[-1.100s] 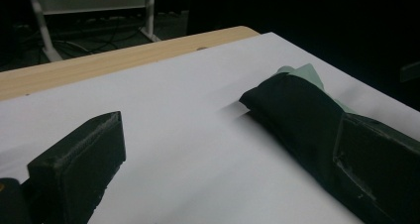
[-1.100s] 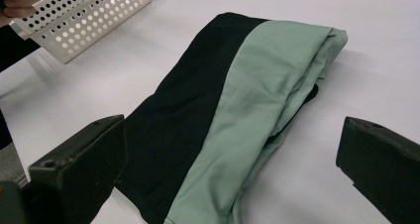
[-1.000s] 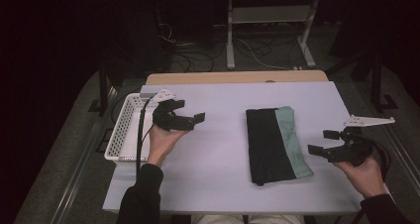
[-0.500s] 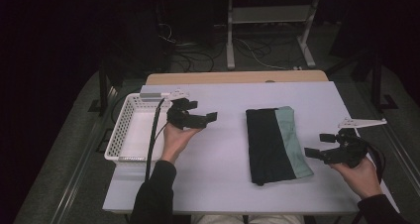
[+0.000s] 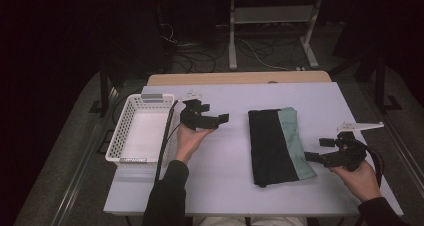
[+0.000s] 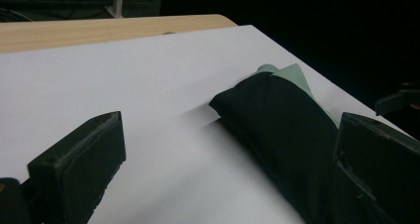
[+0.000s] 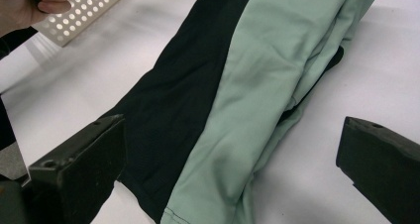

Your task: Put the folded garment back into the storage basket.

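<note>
A folded cloth, black on its left half and pale green on its right, lies flat on the white table, right of centre. My left gripper hovers left of it, jaws wide apart and empty, pointing at the cloth's far black edge. My right gripper sits just right of the cloth's near green edge, open and empty, jaws facing the cloth. Neither gripper touches the fabric.
A white perforated basket stands empty at the table's left edge, its corner seen past the cloth. A wooden strip borders the far side. Dark floor with cables and a metal stand lies beyond.
My left gripper has moved right, away from the basket toward the cloth. My right gripper has shifted left and slightly nearer the cloth's green edge. The cloth has not moved.
</note>
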Motion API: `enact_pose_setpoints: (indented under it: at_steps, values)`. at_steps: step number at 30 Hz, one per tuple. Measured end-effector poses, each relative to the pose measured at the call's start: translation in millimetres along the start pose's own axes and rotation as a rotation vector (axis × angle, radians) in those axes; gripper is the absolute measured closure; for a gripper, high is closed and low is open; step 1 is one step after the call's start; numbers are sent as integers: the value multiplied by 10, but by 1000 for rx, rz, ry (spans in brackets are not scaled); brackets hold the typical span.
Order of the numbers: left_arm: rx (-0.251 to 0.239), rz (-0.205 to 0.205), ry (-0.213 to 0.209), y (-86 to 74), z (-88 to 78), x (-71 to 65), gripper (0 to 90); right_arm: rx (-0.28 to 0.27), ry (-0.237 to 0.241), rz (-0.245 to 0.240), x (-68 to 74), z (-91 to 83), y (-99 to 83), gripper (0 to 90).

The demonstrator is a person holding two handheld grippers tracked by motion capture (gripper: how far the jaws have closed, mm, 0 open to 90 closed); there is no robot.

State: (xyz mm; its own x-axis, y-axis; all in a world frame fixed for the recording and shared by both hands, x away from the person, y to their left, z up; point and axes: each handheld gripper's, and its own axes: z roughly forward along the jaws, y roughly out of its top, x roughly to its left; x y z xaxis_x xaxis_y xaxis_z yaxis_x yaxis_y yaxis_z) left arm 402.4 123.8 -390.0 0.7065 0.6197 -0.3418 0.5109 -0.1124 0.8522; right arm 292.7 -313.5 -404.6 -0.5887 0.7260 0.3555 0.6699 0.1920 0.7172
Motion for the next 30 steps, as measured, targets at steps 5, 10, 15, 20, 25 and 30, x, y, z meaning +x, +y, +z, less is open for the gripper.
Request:
enact_pose_setpoints:
  at_steps: [5,10,15,20,25,30]
  values:
    - [3,-30,-25,-34,145,-13,0,10,5,4,-5,19,-5,0]
    - [11,-45,-32,-62,241,-16,0,16,10,15,-9,63,-25,0]
    - [22,-57,-39,-108,352,-35,0,31,14,37,-34,103,-55,0]
    - [33,-70,-48,-150,478,-44,0,36,20,43,-39,125,-70,0]
    - [23,-108,-63,-184,599,-42,0,67,22,65,-49,166,-82,0]
    - [47,-154,-75,-239,739,-33,0,82,41,87,-71,183,-94,25]
